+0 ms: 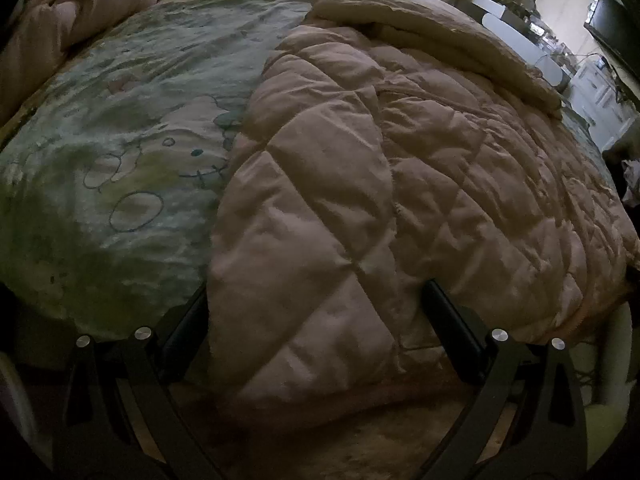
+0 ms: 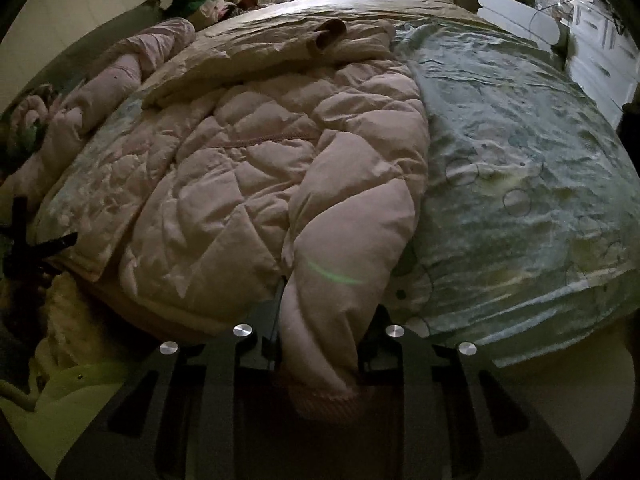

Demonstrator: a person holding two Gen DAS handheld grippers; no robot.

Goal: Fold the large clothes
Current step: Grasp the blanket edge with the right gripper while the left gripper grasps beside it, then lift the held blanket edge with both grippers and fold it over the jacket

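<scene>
Across the near edge of the bed (image 2: 520,184), one large item: a pale pink quilted coat (image 1: 360,184), spread flat over a green patterned bedspread (image 1: 120,152), hood end toward the far edge, hem overhanging the near edge.

Right tool (image 2: 320,316): jaws drawn in on a bunched fold of the coat's near sleeve or hem (image 2: 328,280), padding pinched between the fingers. Gripping.

Left tool (image 1: 316,300): jaws wide, straddling the coat's near hem beside the coat's left side edge; fabric lay between the fingers but the pads did not press it. Open.

Other contents: a rolled pink blanket (image 2: 132,64) along the far-left edge of the bed; white furniture (image 2: 600,40) beyond the right edge.

Step in hand, as judged: securing both near holds before a fold toward the far edge. Notes on handling: the left tool would need to close on the full hem thickness, not the outer shell alone, since the puffy fill slips. Both holds should then lift together and level, so the fold line stays straight and the bedspread is not dragged along.
</scene>
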